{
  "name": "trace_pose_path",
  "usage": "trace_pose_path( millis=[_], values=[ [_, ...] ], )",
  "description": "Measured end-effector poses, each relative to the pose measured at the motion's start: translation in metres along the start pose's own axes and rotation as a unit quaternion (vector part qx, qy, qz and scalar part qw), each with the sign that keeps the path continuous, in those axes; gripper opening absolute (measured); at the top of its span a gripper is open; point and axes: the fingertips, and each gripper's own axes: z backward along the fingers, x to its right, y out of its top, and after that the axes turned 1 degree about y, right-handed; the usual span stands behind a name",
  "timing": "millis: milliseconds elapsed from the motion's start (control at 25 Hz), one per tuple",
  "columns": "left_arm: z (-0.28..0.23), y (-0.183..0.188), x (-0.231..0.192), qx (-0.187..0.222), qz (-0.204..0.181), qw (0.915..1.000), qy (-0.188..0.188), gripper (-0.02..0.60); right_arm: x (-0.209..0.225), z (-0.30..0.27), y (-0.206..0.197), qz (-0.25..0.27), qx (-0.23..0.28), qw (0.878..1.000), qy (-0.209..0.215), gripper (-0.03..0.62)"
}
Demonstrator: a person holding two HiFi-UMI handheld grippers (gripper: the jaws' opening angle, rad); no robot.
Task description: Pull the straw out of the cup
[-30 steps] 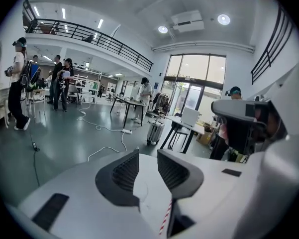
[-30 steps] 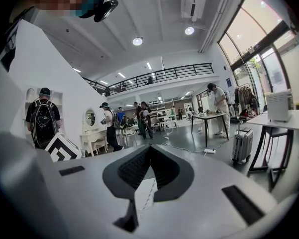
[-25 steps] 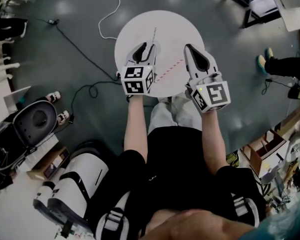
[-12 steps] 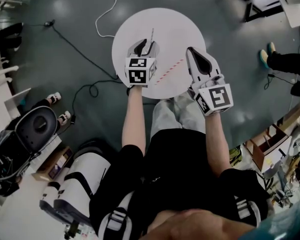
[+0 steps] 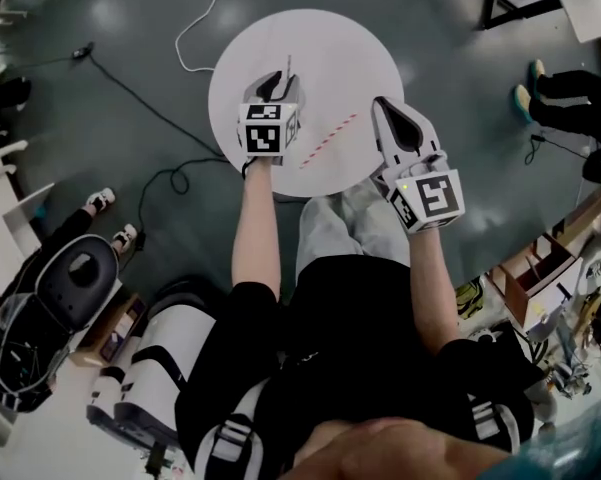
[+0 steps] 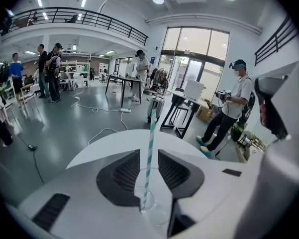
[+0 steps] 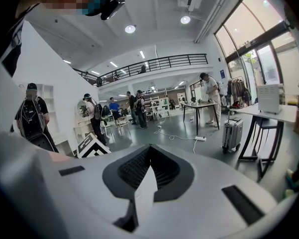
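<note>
On the round white table (image 5: 350,58), my left gripper (image 5: 277,80) is shut on a clear cup (image 6: 156,218). A teal-and-white striped straw (image 6: 150,133) stands upright in that cup, rising between the left gripper (image 6: 149,154) jaws; its tip (image 5: 288,65) shows above them in the head view. A red-and-white striped straw (image 5: 328,140) lies flat on the table between the two grippers. My right gripper (image 5: 382,103) hovers over the table's near right edge. The right gripper (image 7: 149,147) jaws meet at the tips with nothing between them.
A white cable (image 5: 192,30) and a black cable (image 5: 150,108) run across the grey floor left of the table. A bystander's shoes (image 5: 532,80) are at the right. Beyond the table (image 6: 114,143) stand a person (image 6: 234,108) and black-legged desks (image 6: 181,108).
My left gripper has moved forward from the table's near edge toward its middle, carrying the cup and straw. The right gripper has stayed almost in place.
</note>
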Motion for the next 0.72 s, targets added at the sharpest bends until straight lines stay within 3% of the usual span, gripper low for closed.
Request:
trace_pose_path(
  millis=[320, 440, 720],
  values=[
    [-0.012, -0.007, -0.001, -0.013, -0.022, 0.9996, 0.011, 0.11, 0.012, 0.006, -0.015, -0.004, -0.012, 1.0, -0.011, 0.015],
    [-0.009, -0.006, 0.002, -0.007, -0.037, 0.9991, 0.021, 0.028, 0.013, 0.012, -0.021, -0.003, -0.018, 1.0, -0.013, 0.016],
    [-0.003, -0.001, 0.001, 0.008, -0.031, 0.9992, 0.025, 0.021, 0.013, 0.015, -0.028, 0.001, -0.027, 0.999, -0.018, 0.016]
  ],
)
